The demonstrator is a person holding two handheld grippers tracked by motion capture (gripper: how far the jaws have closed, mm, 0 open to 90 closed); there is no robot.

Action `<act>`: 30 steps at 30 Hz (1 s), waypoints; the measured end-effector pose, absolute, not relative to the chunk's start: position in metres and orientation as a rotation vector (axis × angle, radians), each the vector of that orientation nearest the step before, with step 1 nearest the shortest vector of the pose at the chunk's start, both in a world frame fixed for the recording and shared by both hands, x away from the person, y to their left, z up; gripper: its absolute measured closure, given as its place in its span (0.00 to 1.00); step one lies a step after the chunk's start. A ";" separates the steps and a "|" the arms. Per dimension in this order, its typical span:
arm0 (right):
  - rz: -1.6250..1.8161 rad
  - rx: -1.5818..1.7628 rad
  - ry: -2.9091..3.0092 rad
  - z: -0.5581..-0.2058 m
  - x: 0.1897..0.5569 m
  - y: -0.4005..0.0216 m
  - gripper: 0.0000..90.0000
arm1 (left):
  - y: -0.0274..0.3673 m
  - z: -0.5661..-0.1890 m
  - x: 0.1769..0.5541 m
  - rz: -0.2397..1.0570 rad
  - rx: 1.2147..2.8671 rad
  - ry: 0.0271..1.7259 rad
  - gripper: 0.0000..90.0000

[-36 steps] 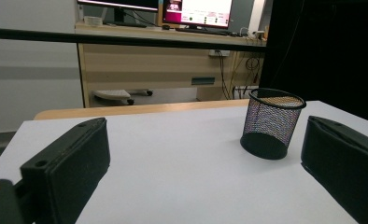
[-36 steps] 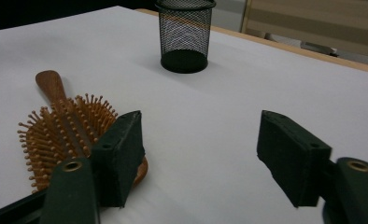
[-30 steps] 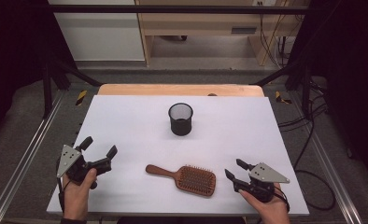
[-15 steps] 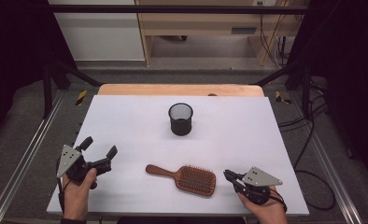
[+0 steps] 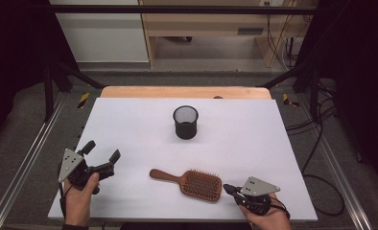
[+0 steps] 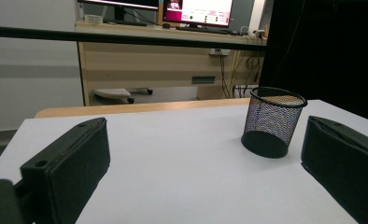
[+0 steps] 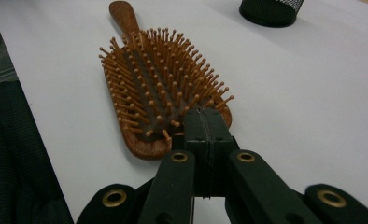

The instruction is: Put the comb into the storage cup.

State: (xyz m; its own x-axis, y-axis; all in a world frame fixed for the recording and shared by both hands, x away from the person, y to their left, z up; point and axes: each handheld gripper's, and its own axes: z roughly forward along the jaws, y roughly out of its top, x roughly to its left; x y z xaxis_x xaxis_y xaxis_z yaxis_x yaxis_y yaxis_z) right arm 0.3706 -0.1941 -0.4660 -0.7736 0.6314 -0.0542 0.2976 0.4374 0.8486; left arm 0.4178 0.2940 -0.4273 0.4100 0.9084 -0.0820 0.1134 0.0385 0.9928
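Pointing shut right gripper [image 5: 230, 189] at hairbrush [image 5: 192, 181] — just beside it.

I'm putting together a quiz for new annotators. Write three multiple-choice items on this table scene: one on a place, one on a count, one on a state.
1. Where does the hairbrush lie relative to the mesh cup, in the high view?
A. Behind it, at the far edge
B. Nearer the person, by the right claw
C. Inside it

2. How many loose things lie on the white table, claws aside?
A. Two
B. Four
C. Five

3. How do the jaws of the two claws stand?
A. Both wide open
B. Left shut, right open
C. Left claw open, right shut

Key:
1 B, the brush is at the near edge with the shut tip at its head.
2 A, just the brush and the cup.
3 C, the left jaws stand far apart, the right ones pressed together, nothing between.
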 end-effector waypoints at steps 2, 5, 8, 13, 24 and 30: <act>1.251 0.794 2.346 -0.468 0.371 -0.193 1.00 | 0.294 -0.427 0.418 0.795 1.410 0.987 0.01; 1.231 0.797 2.367 -0.469 0.371 -0.193 1.00 | 0.294 -0.427 0.418 0.794 1.410 0.987 0.01; 1.211 0.798 2.395 -0.472 0.371 -0.191 1.00 | 0.294 -0.427 0.418 0.794 1.412 0.987 0.01; 1.183 0.787 2.429 -0.475 0.373 -0.188 1.00 | 0.294 -0.427 0.418 0.794 1.411 0.987 0.01; 1.165 0.769 2.440 -0.479 0.382 -0.181 1.00 | 0.294 -0.427 0.418 0.794 1.414 0.985 0.01; 1.155 0.775 2.423 -0.479 0.390 -0.181 1.00 | 0.293 -0.428 0.418 0.792 1.418 0.985 0.01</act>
State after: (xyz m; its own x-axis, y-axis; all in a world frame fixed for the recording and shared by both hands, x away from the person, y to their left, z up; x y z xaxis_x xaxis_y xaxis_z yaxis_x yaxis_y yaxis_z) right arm 0.3896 -0.1811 -0.4789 -0.7909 0.6076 -0.0729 0.3260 0.5191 0.7901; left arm 0.4185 0.2929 -0.4278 0.4144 0.9066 -0.0794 0.1173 0.0333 0.9925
